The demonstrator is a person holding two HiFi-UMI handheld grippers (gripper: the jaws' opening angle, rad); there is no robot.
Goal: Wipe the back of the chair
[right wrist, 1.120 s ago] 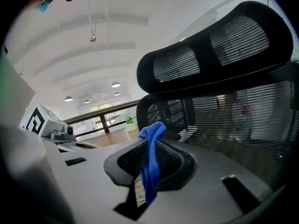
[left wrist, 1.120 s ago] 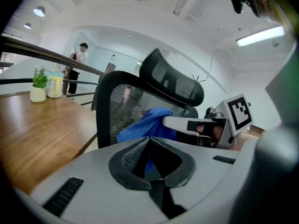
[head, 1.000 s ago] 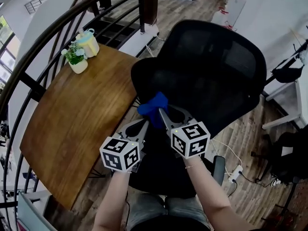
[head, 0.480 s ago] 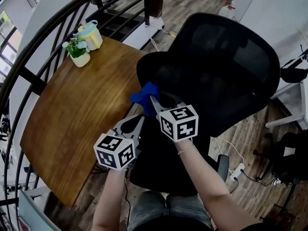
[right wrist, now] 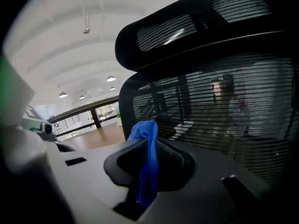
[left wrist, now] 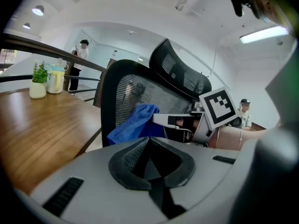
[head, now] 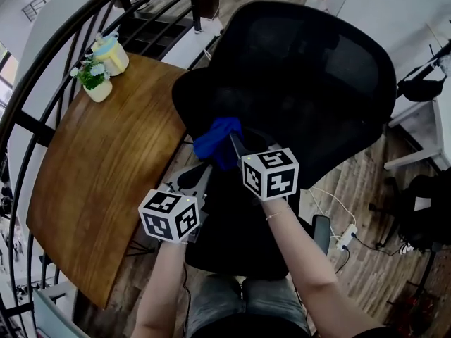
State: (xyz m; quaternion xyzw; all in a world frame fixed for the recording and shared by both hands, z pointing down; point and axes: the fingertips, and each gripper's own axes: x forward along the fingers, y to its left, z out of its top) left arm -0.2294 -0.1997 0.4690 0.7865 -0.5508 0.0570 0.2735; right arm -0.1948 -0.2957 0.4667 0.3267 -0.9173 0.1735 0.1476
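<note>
A black mesh office chair faces away from me, its back and headrest filling the gripper views. My right gripper is shut on a blue cloth, which presses against the lower left part of the chair back. The cloth hangs between the shut jaws. It also shows in the left gripper view, the cloth bunched against the mesh. My left gripper stays lower and to the left, shut with nothing in it, just short of the chair back.
A wooden table stands to the left with a small potted plant and a pale jar at its far corner. A dark curved railing runs behind it. Cables and a power strip lie on the floor at the right.
The right gripper has carried the blue cloth across the lower chair back, first leftward, then back toward the right. The left gripper stayed close below it.
</note>
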